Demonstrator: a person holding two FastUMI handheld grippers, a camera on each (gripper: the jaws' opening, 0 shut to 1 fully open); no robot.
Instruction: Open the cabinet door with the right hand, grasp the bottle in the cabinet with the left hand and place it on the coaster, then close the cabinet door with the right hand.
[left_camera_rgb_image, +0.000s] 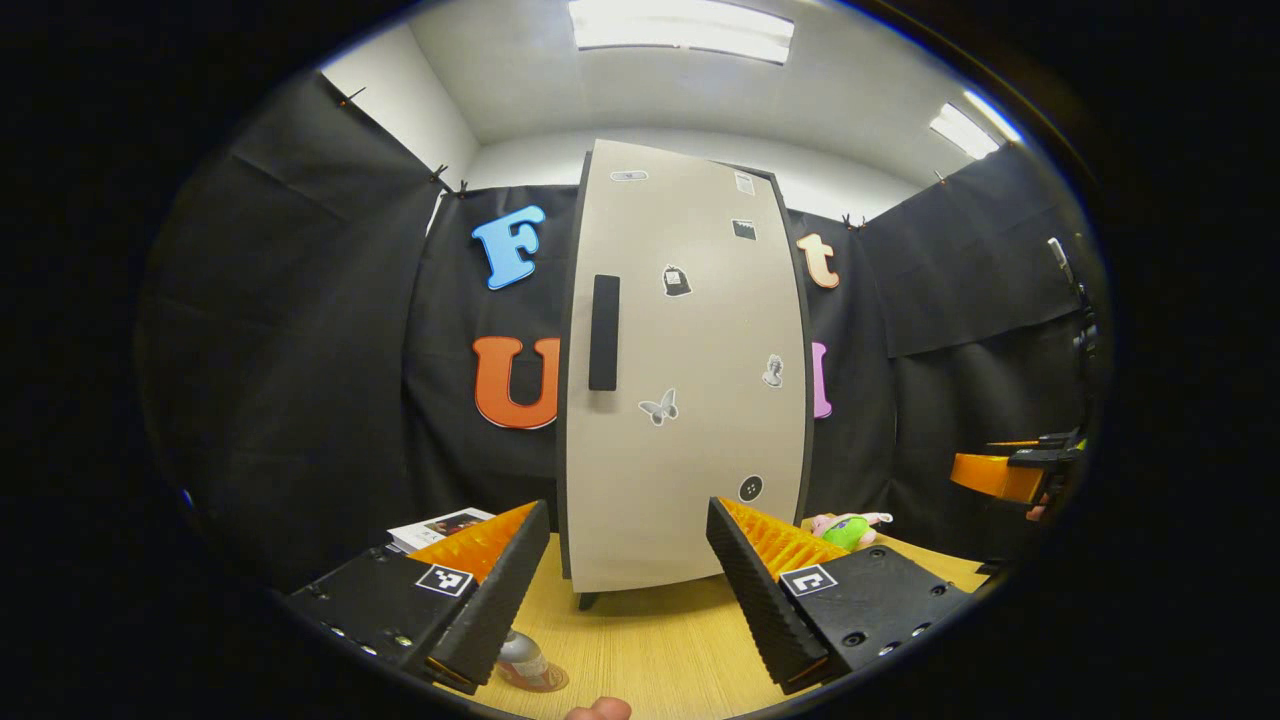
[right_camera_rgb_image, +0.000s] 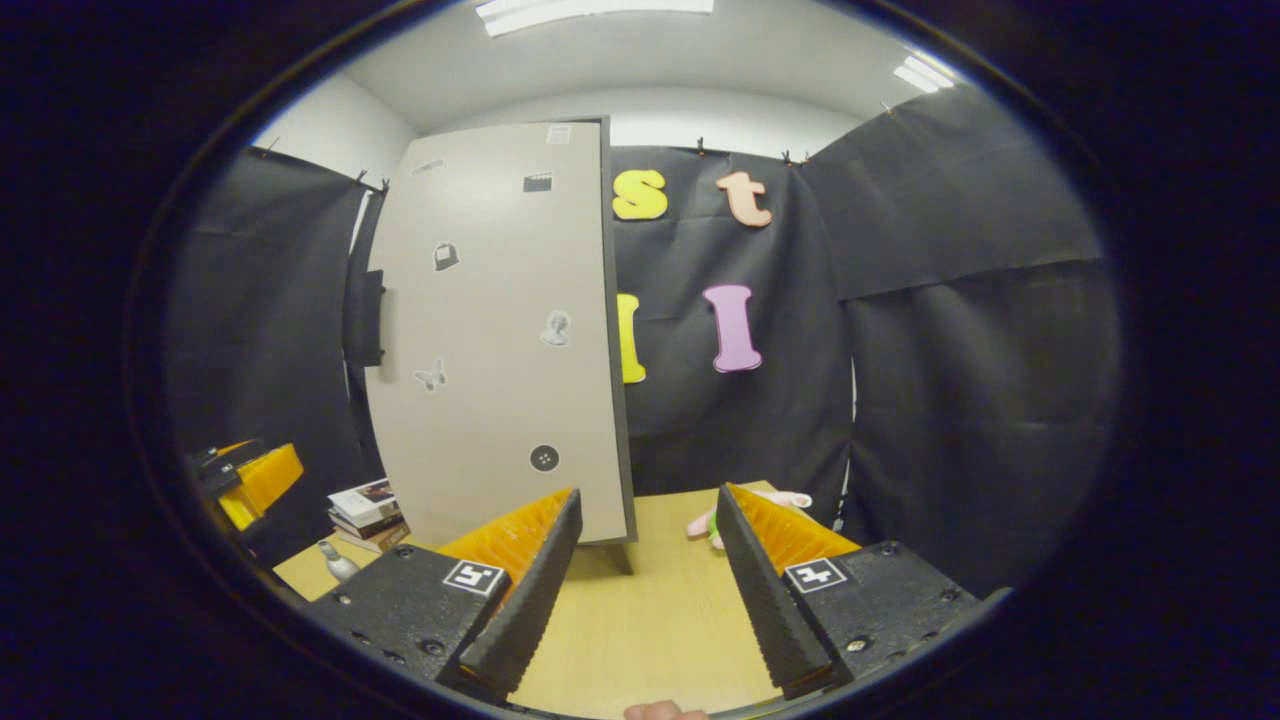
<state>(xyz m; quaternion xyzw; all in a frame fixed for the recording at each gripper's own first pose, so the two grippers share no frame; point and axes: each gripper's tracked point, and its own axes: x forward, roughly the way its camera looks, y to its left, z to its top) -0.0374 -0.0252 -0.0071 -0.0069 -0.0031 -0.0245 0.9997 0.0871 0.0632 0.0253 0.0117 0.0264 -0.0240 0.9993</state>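
Left gripper view: cabinet door reads shut, dark handle on its left side. Cabinet stands toward the table's far edge. Bottle is out of the cabinet, standing on the coaster at the near edge, just beside the left hand-held gripper. That gripper is released, jaws wide, nothing between them. Right hand-held gripper is likewise spread and empty, facing the table right of the cabinet's hinge edge. Judgement: all steps look done, sequence at its end. Next move is only a retreat: back both grippers off, left one clear of the bottle so it isn't tipped. Books and a plush toy irrelevant.
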